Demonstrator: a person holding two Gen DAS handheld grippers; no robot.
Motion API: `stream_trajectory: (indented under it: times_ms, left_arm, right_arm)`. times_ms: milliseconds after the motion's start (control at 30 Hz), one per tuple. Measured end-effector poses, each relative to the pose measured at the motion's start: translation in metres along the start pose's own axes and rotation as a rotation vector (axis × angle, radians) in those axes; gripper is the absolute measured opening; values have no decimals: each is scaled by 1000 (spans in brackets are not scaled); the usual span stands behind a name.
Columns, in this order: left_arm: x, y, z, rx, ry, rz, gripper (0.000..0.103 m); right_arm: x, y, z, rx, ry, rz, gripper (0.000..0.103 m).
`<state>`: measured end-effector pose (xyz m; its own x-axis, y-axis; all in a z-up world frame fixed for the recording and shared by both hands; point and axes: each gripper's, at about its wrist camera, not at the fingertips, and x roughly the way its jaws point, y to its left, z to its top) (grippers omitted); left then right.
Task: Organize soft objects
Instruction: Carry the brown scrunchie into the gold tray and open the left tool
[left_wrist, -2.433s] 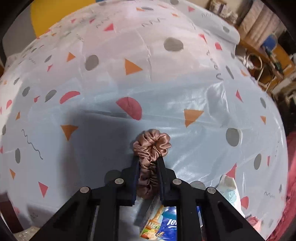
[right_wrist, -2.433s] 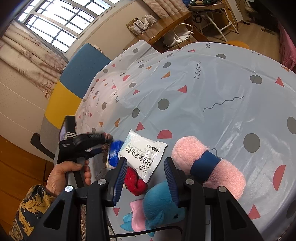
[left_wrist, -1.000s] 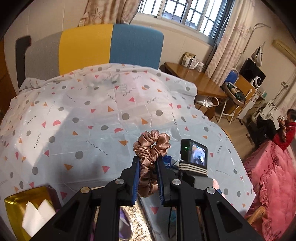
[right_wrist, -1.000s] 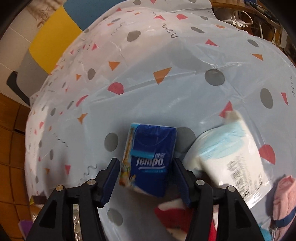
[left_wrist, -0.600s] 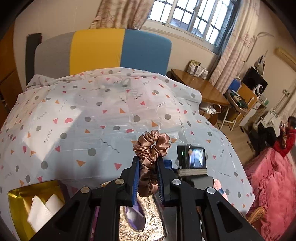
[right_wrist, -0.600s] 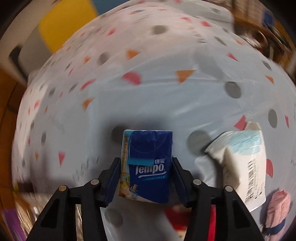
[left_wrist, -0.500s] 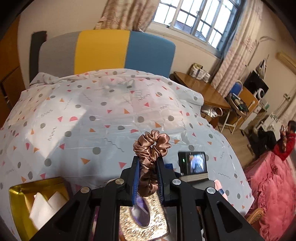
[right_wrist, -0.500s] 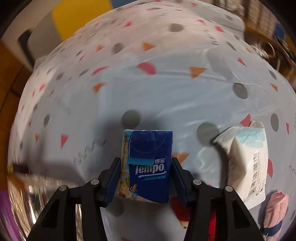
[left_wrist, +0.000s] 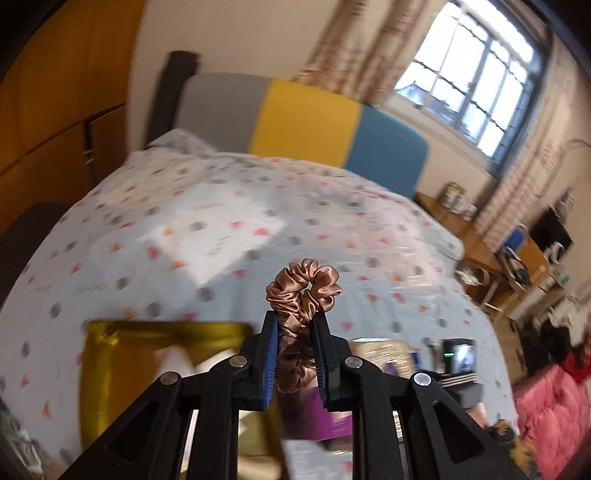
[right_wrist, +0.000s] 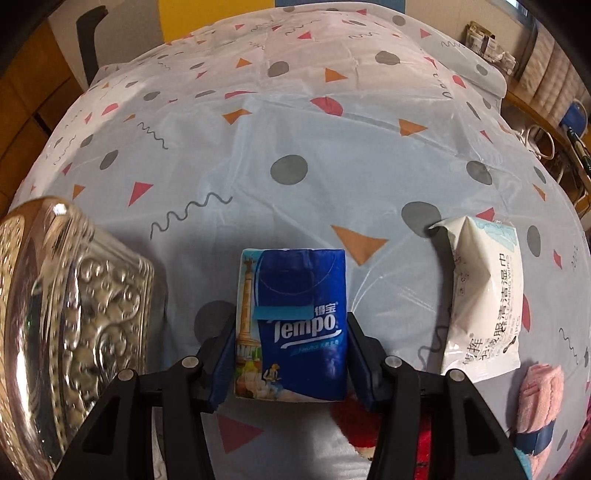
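Left gripper: clenched on the bronze satin scrunchie, which is pinched between the blue pads; its ruffled loop stands up above the fingertips, held in the air over the near edge of the bed cover.

Right gripper: closed on the blue Tempo tissue pack, which is gripped by its two long sides, label facing the camera, just above the bed cover.

Gold box: seen at the near left of the bed cover, below and left of the scrunchie; white tissue-like paper is seen inside it, blurred.

Embossed silver tray: seen in the right wrist view lying on the bed cover just left of the tissue pack; its contents cannot be told from that view.

Purple item: seen under the left gripper, right of the gold box; what it lies in cannot be told because of blur.

Wet wipes packet: lying on the bed cover to the right of the tissue pack, apart from it.

Pink plush roll: lying just beyond the near end of the wet wipes packet, with a dark blue band around it.

Red plush item: partly hidden beneath the right gripper, near the tissue pack.

Headboard: grey, yellow and blue panels at the far end of the bed cover.
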<state>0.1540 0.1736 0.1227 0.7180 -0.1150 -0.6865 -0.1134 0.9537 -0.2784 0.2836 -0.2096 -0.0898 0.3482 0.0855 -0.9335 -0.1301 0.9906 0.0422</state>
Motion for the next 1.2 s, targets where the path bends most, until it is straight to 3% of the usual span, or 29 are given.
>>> stream_trajectory:
  times_ms: [433, 500, 567, 633, 800, 1000, 1200]
  left_arm:
    - [56, 144, -68, -210, 154, 191, 21]
    - [67, 161, -72, -224, 172, 226, 26]
    - [74, 175, -75, -248, 180, 243, 49]
    - [77, 187, -81, -290, 178, 256, 60]
    - [65, 187, -95, -289, 160, 257, 63]
    - [27, 150, -116, -163, 49, 274, 67]
    - [-2, 112, -143, -68, -13, 278, 80]
  right_arm:
    - [-4, 21, -32, 2, -64, -57, 54]
    - [-6, 18, -29, 3, -64, -64, 54]
    - [-6, 17, -28, 7, -63, -71, 54]
    - [1, 24, -19, 11, -62, -76, 54]
    - [9, 32, -10, 14, -66, -82, 53]
    - [8, 33, -13, 21, -84, -89, 53]
    - [4, 26, -12, 62, -63, -56, 53]
